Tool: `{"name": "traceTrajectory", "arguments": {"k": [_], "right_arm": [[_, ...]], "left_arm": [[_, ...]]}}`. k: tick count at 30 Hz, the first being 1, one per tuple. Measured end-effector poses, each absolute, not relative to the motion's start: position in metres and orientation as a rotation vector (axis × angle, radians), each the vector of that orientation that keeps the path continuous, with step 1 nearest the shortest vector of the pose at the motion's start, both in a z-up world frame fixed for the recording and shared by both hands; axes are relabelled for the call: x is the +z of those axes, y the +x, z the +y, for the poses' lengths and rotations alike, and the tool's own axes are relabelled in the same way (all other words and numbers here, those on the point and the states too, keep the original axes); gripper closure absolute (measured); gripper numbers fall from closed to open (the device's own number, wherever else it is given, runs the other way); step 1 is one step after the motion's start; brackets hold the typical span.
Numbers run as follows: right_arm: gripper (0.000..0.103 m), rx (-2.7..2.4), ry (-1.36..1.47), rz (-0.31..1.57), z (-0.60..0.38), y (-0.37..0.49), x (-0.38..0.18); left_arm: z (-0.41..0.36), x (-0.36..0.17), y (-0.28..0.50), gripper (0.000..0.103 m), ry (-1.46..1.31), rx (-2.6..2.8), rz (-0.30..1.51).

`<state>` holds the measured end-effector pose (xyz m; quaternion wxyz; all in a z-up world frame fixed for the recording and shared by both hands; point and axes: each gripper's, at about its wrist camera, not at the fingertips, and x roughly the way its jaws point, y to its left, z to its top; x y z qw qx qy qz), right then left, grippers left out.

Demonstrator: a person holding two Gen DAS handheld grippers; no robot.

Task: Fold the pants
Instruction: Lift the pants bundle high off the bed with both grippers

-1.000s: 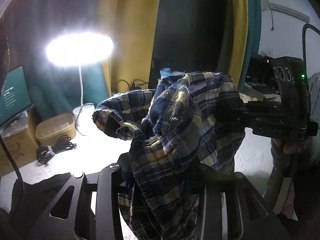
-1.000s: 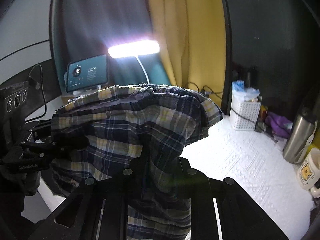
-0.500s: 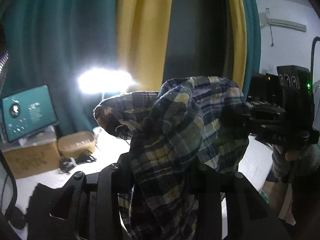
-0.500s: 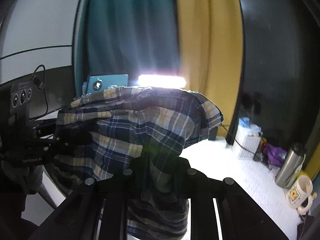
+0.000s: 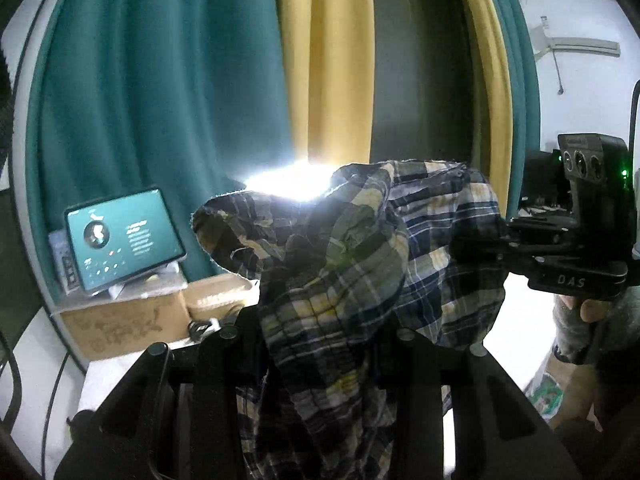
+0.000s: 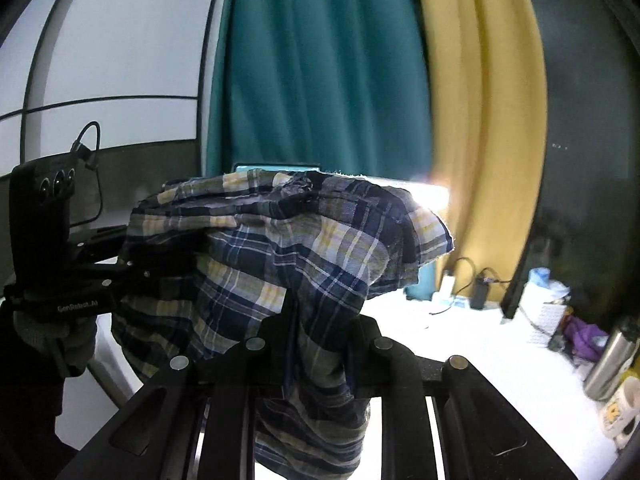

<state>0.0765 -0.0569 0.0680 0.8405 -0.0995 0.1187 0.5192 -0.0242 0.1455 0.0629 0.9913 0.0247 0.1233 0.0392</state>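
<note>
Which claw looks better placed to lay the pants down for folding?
Probably the right claw: bare white table lies open just ahead of it. The left claw faces a box and tablet. Both grip the pants.

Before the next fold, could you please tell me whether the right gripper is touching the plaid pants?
Touching. In the right wrist view, the plaid pants bunch between the right gripper's jaws and hang below them.

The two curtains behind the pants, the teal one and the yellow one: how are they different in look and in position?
The teal curtain is dark blue-green; the yellow curtain is mustard. In the right wrist view, teal hangs left, beside a white wall panel; yellow hangs right, beside a dark surface. Both fall in vertical folds behind the plaid pants.
</note>
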Motion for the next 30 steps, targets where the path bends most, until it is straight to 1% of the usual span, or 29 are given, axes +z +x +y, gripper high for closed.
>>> {"name": "traceTrajectory", "arguments": {"k": [5,15,30], "right_arm": [[0.084,1.098,-0.221,0.314,-0.036,0.084,0.044],[0.084,1.094,-0.205,0.473,0.004,0.126,-0.001],[0.084,1.101,-0.183,0.63,0.046,0.188,-0.047]], "left_arm": [[0.155,0.049,-0.017,0.067,0.048,0.099,0.303],[0.184,0.013,0.021,0.067,0.003,0.104,0.434],[0.215,-0.021,0.081,0.067,-0.047,0.108,0.575]]}}
